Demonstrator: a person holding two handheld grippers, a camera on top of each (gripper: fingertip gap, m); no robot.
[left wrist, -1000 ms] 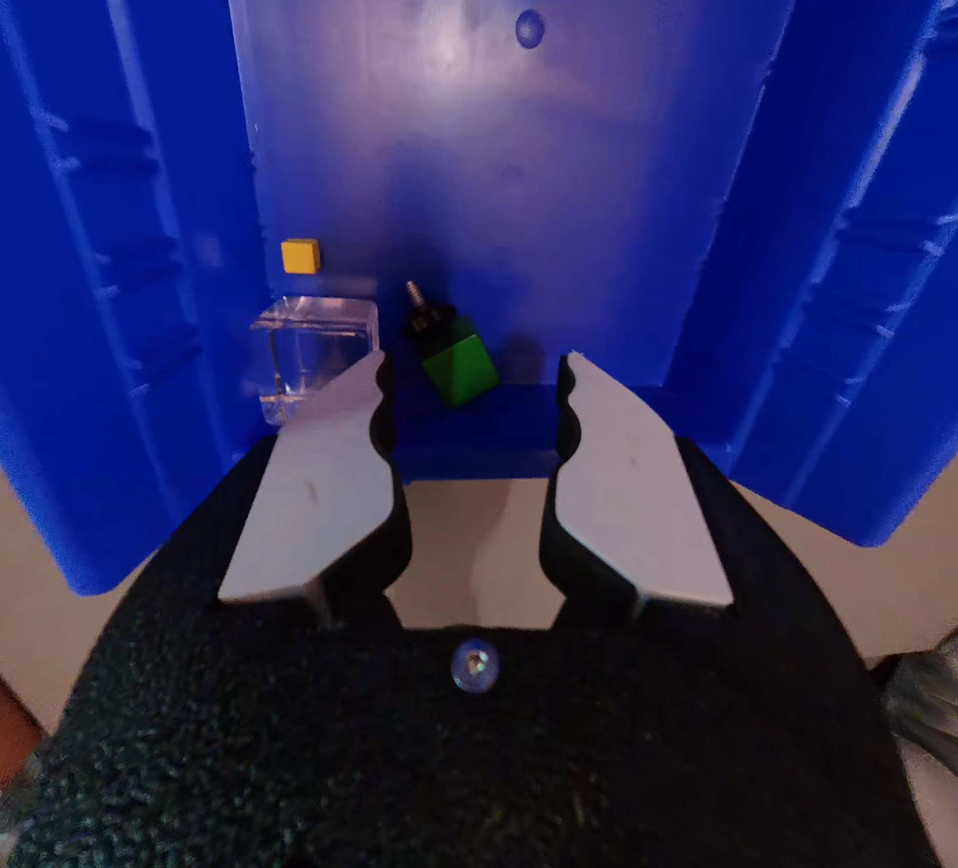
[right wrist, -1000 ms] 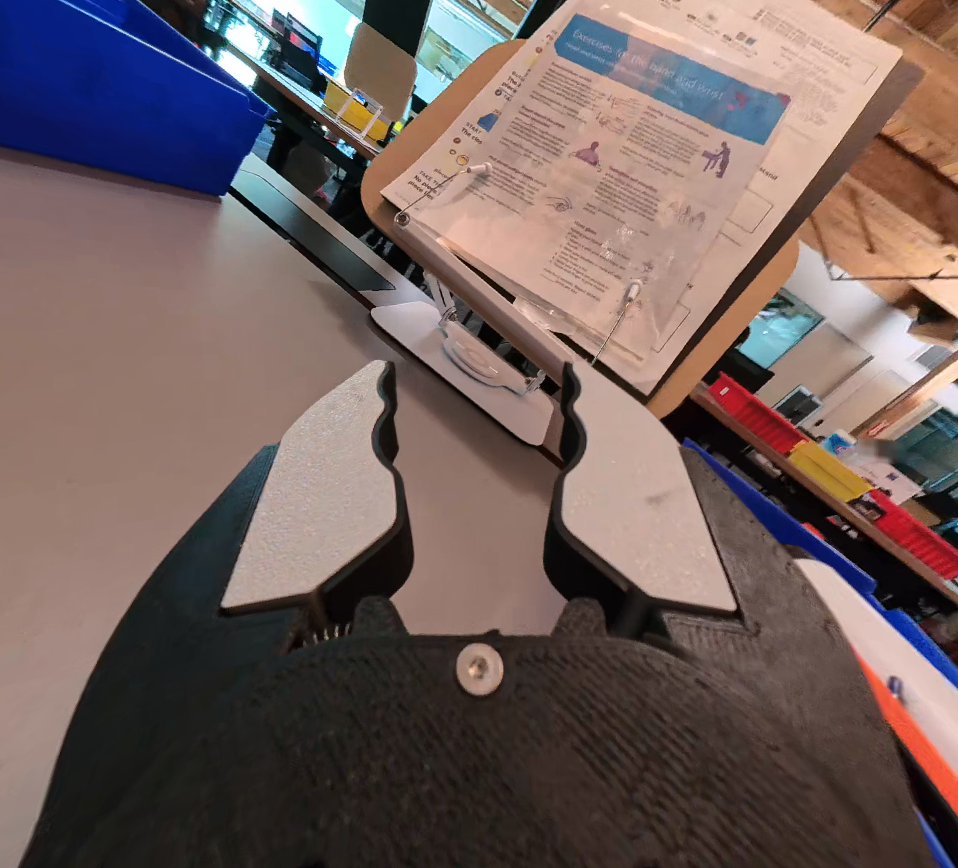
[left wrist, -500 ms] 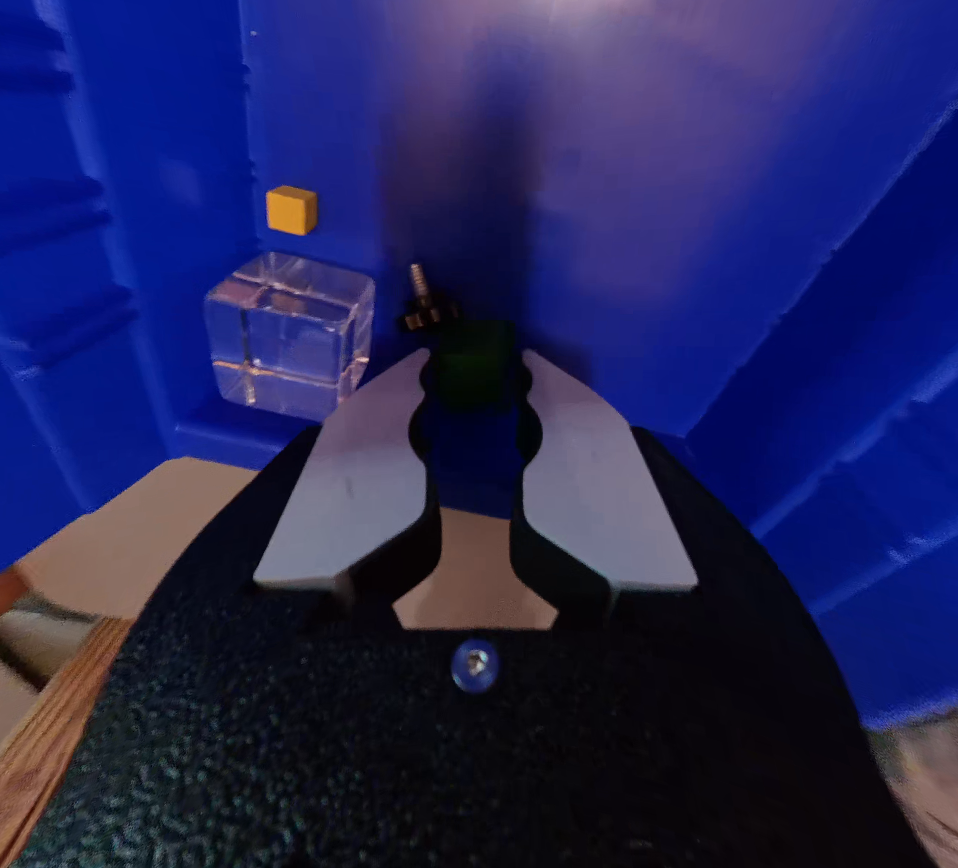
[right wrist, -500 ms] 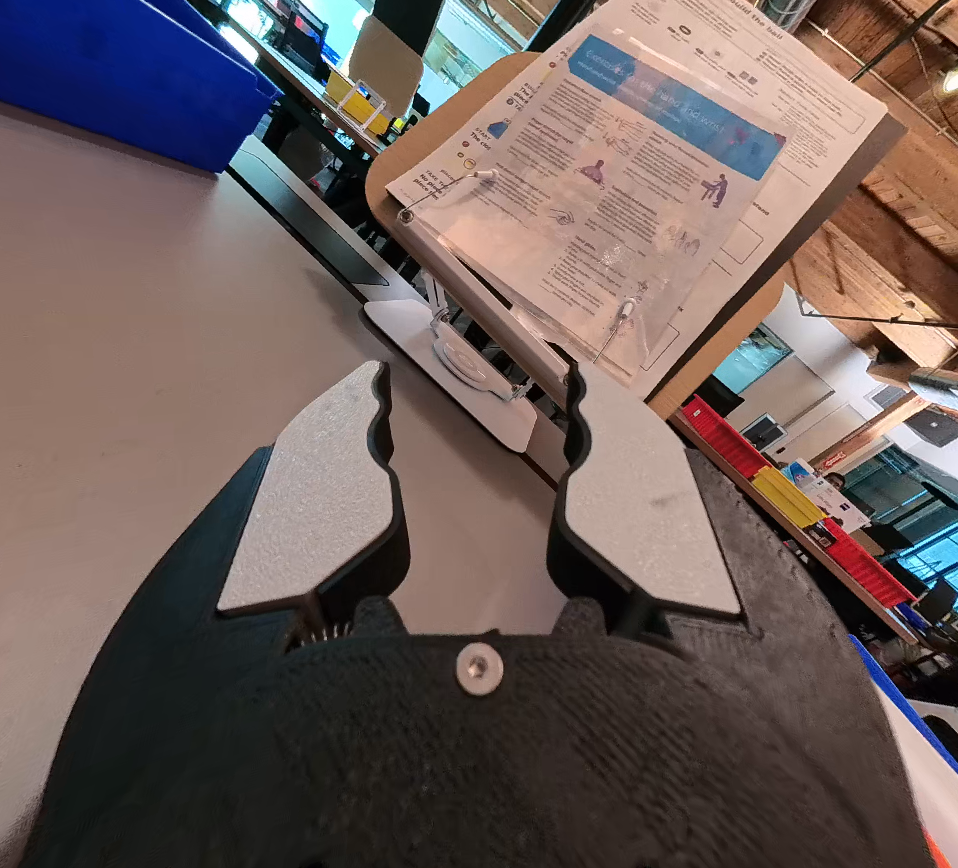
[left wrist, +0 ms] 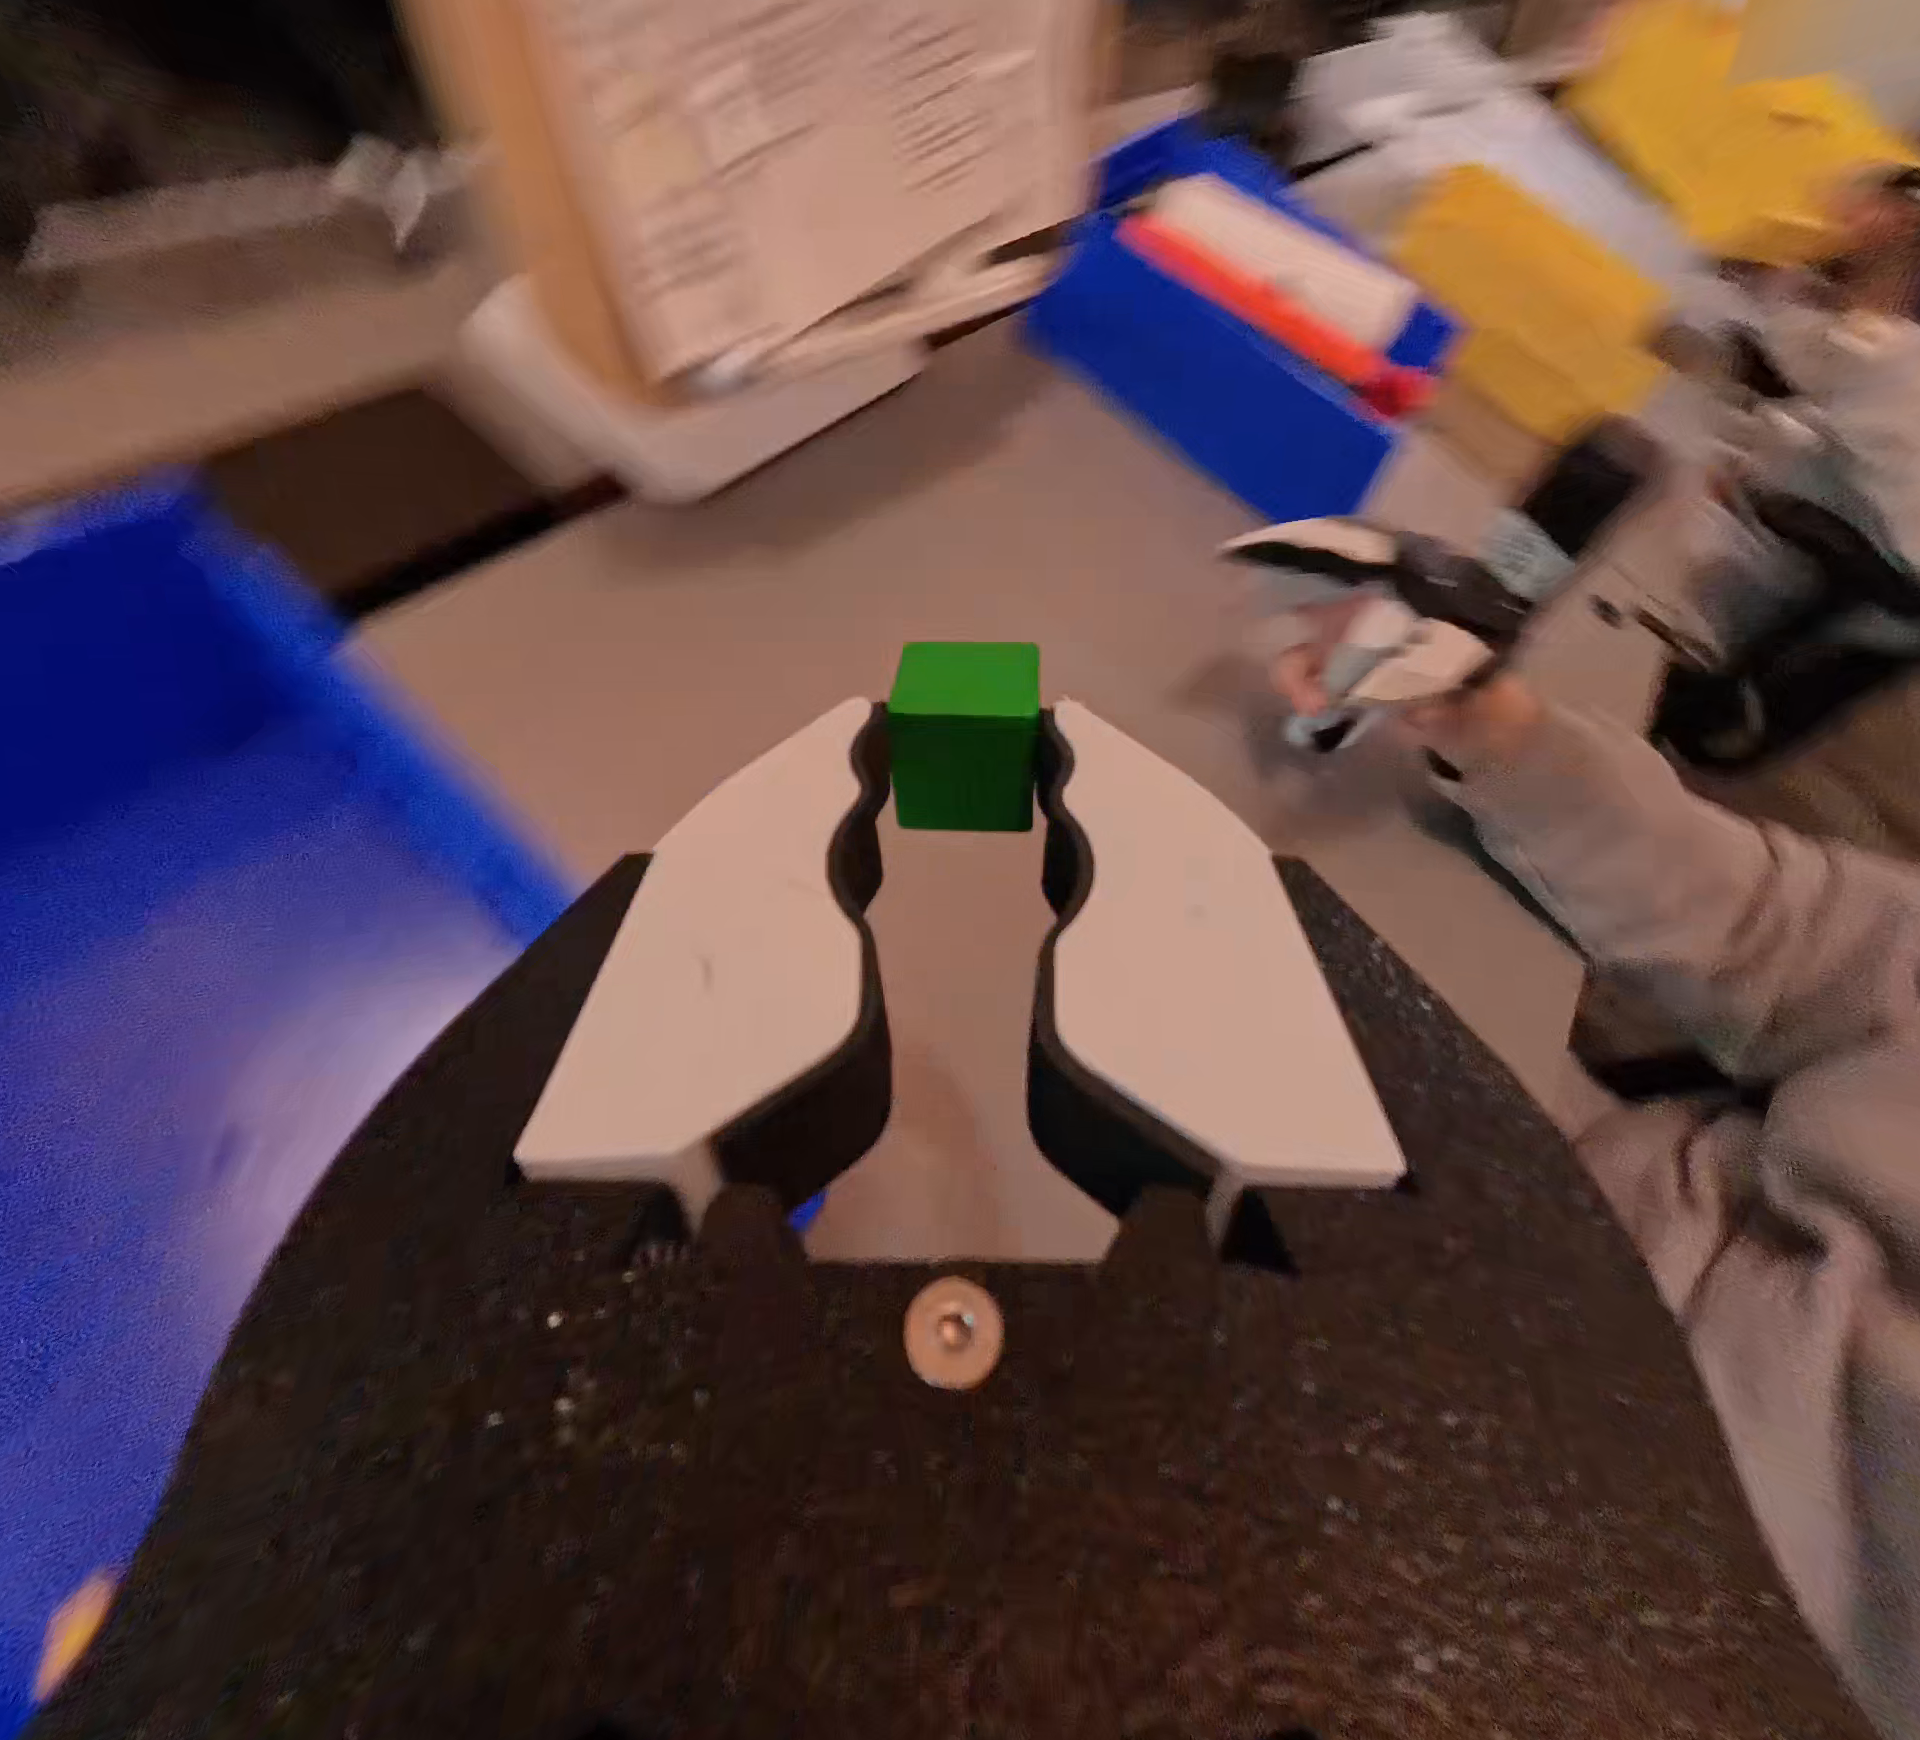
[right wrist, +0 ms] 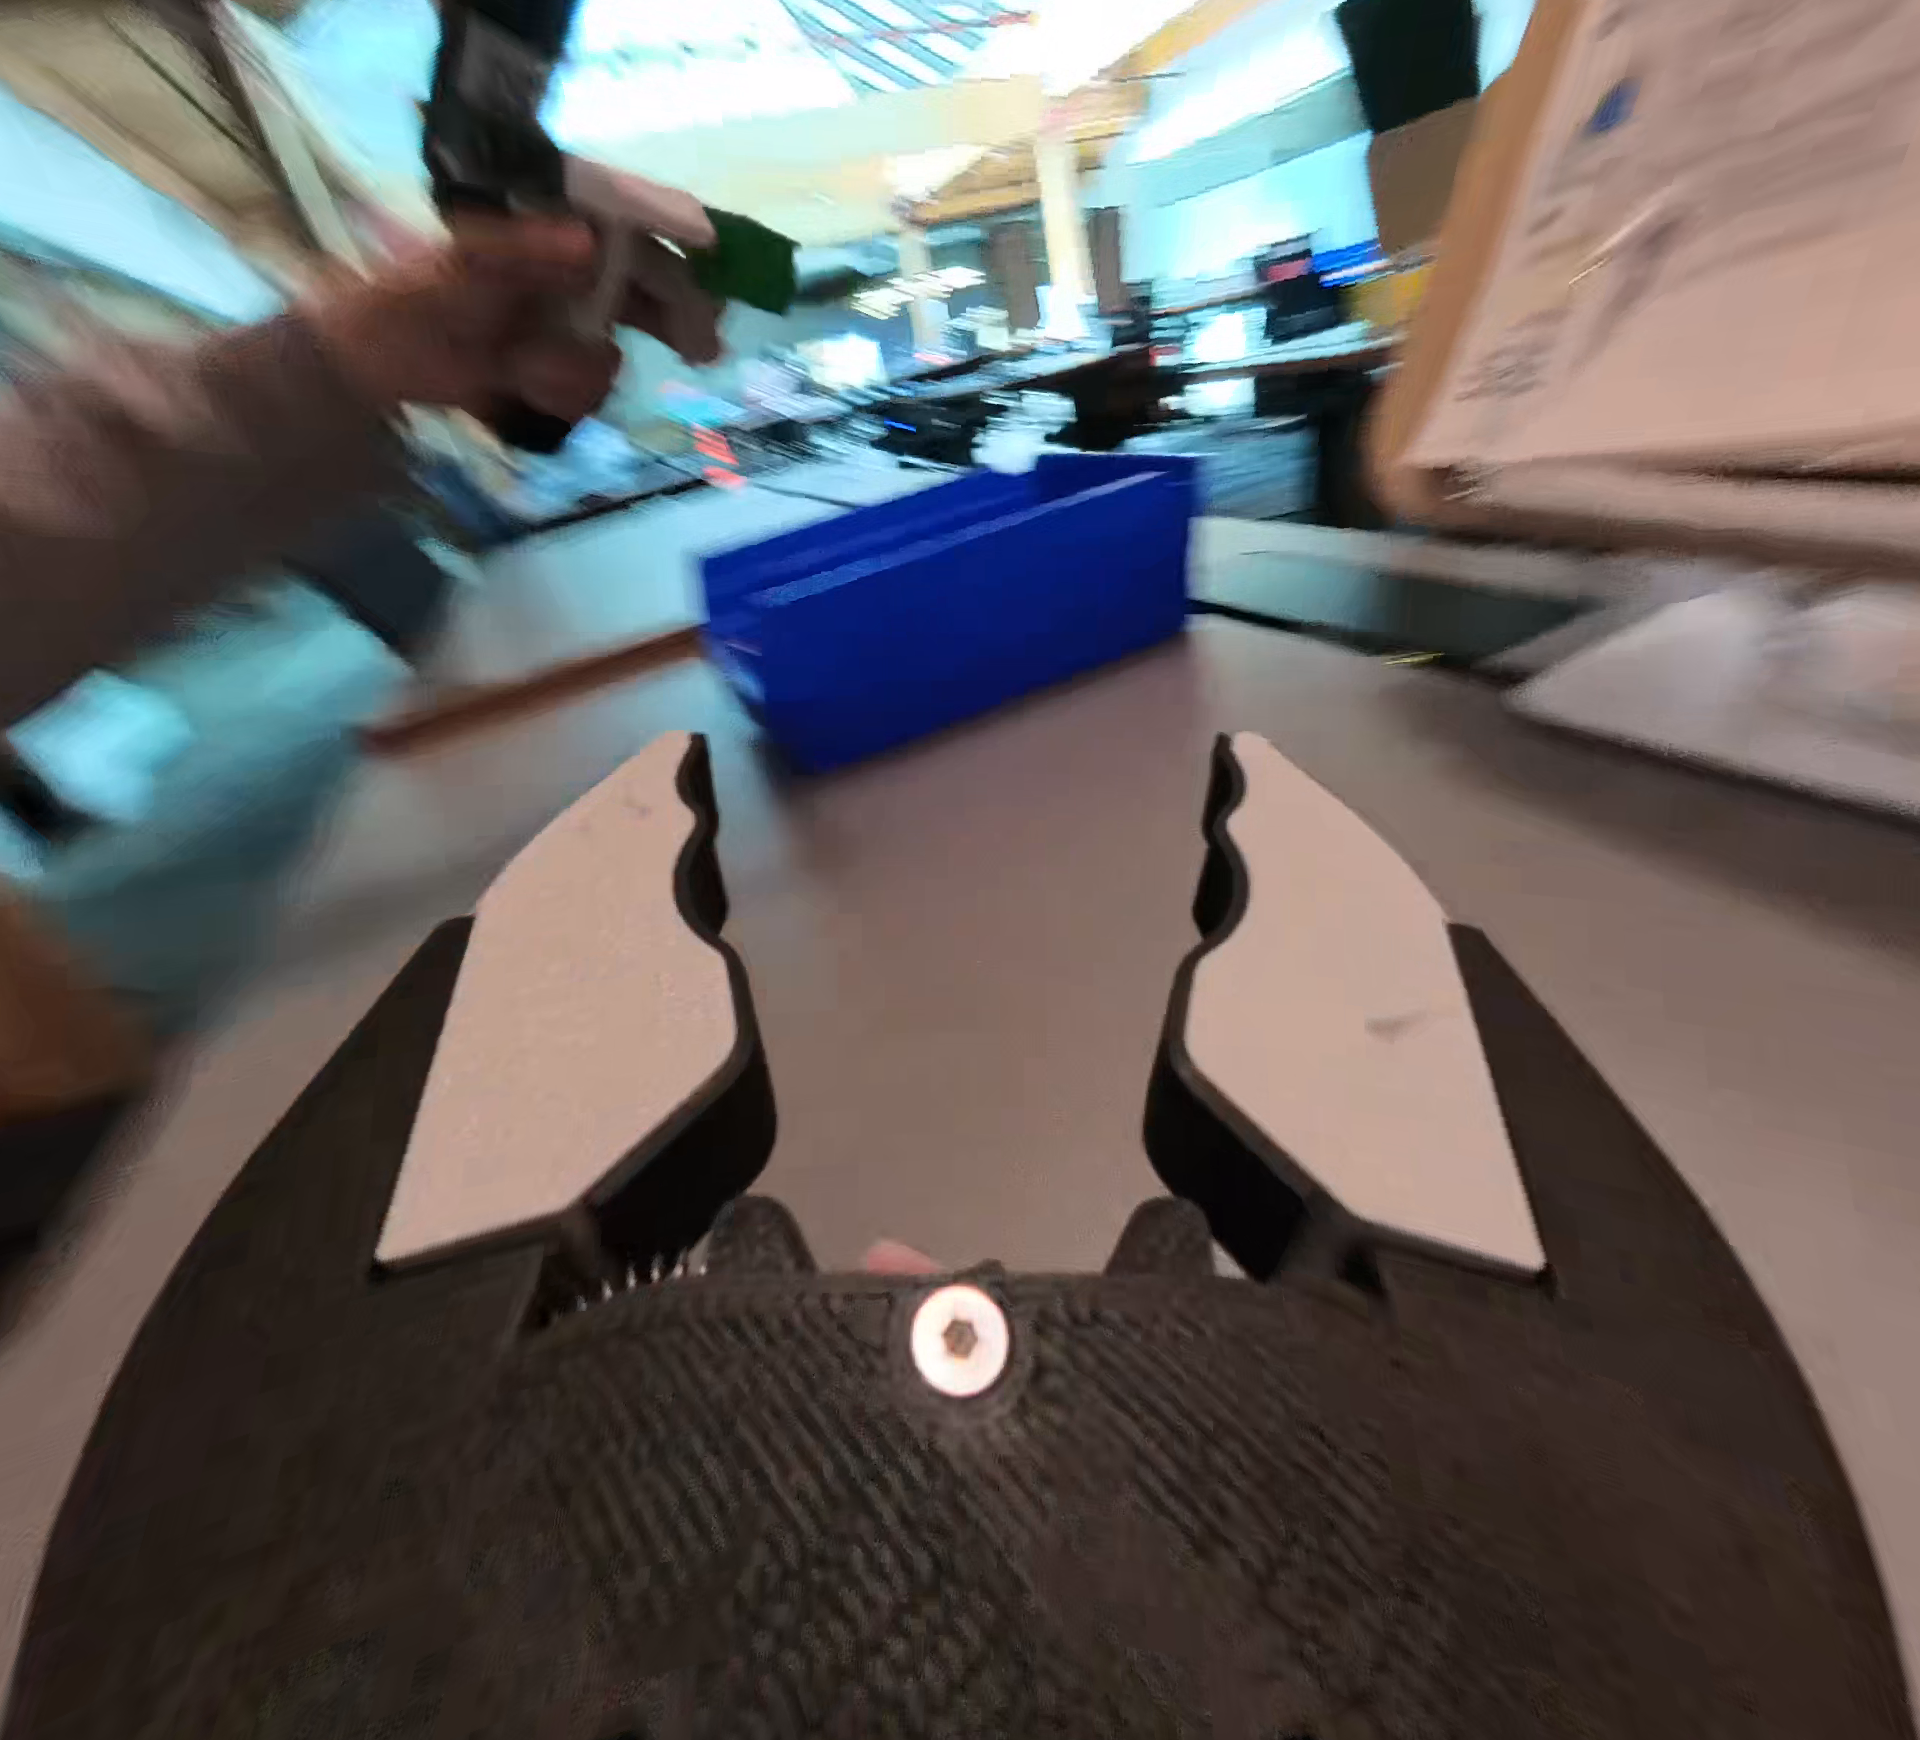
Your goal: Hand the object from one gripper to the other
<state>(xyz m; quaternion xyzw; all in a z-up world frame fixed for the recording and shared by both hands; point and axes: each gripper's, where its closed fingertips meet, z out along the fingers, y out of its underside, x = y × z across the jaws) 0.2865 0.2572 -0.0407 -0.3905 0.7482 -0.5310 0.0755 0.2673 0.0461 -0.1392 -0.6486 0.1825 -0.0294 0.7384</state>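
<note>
My left gripper (left wrist: 962,716) is shut on a small green cube (left wrist: 963,736), pinched between its fingertips above the grey table (left wrist: 727,630). The right wrist view shows that same cube (right wrist: 746,260) held up high at the upper left by the left gripper, with a person's hand (right wrist: 499,329) behind it. My right gripper (right wrist: 958,755) is open and empty, low over the table (right wrist: 987,859). It also shows blurred at the right of the left wrist view (left wrist: 1340,641), apart from the cube.
A blue bin (left wrist: 156,755) lies at my left; it shows ahead in the right wrist view (right wrist: 945,610). A paper stand (left wrist: 769,132) rises at the back. Another blue bin (left wrist: 1216,340) and yellow bins (left wrist: 1527,298) sit at the far right. A sleeve (left wrist: 1662,911) crosses the right.
My left gripper shut on the green cube inside the blue bin and lifted it out over the table. My right gripper swung round toward the left one and opened wider.
</note>
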